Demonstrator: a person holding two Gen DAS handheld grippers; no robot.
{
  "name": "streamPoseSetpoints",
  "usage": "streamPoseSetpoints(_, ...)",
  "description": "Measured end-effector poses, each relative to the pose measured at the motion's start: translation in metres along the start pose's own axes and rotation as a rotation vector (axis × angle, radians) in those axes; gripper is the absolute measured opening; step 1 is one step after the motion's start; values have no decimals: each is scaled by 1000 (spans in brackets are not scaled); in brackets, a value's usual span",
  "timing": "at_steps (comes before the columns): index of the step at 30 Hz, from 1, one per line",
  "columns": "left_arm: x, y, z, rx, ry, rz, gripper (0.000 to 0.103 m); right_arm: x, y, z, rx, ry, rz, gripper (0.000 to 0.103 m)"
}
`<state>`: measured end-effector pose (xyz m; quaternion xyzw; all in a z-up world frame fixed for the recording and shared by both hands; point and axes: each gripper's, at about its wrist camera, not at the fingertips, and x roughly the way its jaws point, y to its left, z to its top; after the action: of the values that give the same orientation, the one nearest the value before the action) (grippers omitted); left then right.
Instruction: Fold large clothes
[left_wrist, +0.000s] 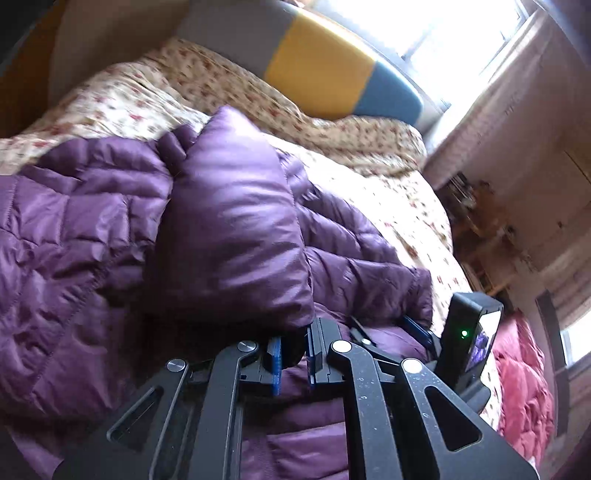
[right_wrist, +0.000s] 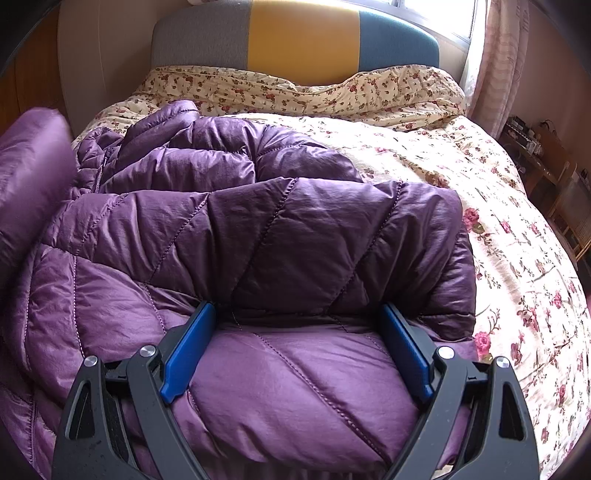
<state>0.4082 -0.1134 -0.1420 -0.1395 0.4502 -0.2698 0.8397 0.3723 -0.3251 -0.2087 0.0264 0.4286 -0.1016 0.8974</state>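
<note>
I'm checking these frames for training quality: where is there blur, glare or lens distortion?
Left wrist view: the window is blown out white, the room's right side is smeared, and the purple jacket looks soft. Right wrist view: sharp on the jacket's stitching, with glare only at the top window and fisheye bending of the floral bedspread toward dark corners.

Left gripper (left_wrist: 293, 356): matte black plastic linkage arms with triangular cut-outs, round silver pivot screws at the joints, flat blue pads (left_wrist: 275, 363) on the fingers. Fine pale specks dot the black arms. Right gripper (right_wrist: 299, 347): same black frame, silver pivot screws, ribbed blue pads (right_wrist: 188, 350), and an upright black housing (left_wrist: 469, 332) showing a small green light.
</note>
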Motion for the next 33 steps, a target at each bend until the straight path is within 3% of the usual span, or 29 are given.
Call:
streamPoseSetpoints(3,7,-4,-5,2,22,-38,45,0,-1,-1,0,-1,0,89)
streamPoseSetpoints(4,5,-6,-7,7,17,-41,50,0,0,0,0,0,0,89)
streamPoseSetpoints(14,-40,12,-23,29,-60,-9,50,-6,-5,2,3,6,0,87)
streamPoseSetpoints(18,-60,20,-29,61,-94,26,50,-18,-16,9,74,3,20,74)
streamPoseSetpoints(21,-67,38,-29,14,-109,72,50,-31,-27,16,147,-13,45,65)
streamPoseSetpoints(24,-71,58,-29,-37,-121,140,50,-47,-30,26,198,-40,102,65)
streamPoseSetpoints(29,-83,82,-28,-101,-143,213,50,-70,-36,39,279,-84,99,65)
streamPoseSetpoints(33,-92,88,-28,-110,-153,224,50,-62,-17,41,235,-23,214,70)
